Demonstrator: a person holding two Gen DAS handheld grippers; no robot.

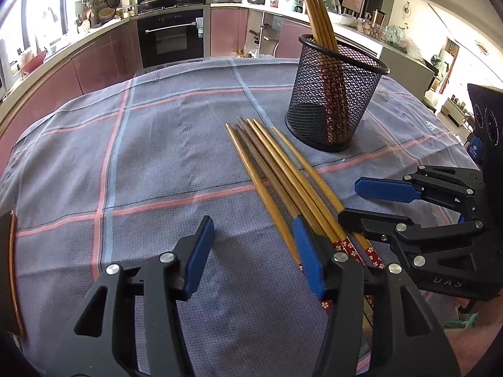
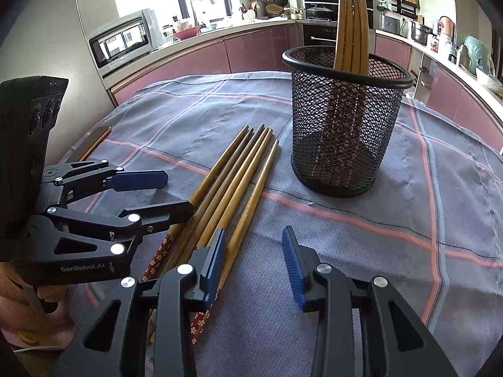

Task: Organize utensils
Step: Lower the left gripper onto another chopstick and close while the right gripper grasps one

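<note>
Bare cloth [image 1: 141, 157] left of chopsticks [image 1: 276, 169]

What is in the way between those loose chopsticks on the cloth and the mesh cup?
Nothing visible. The loose chopsticks lie on bare tablecloth beside the mesh cup. Four chopsticks already stand inside it, but its mouth has room.

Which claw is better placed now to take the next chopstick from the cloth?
Probably the right claw: it is open, and the outermost of the loose chopsticks lies just beside its inner finger. The left claw, also open, has only cloth in its gap.
</note>
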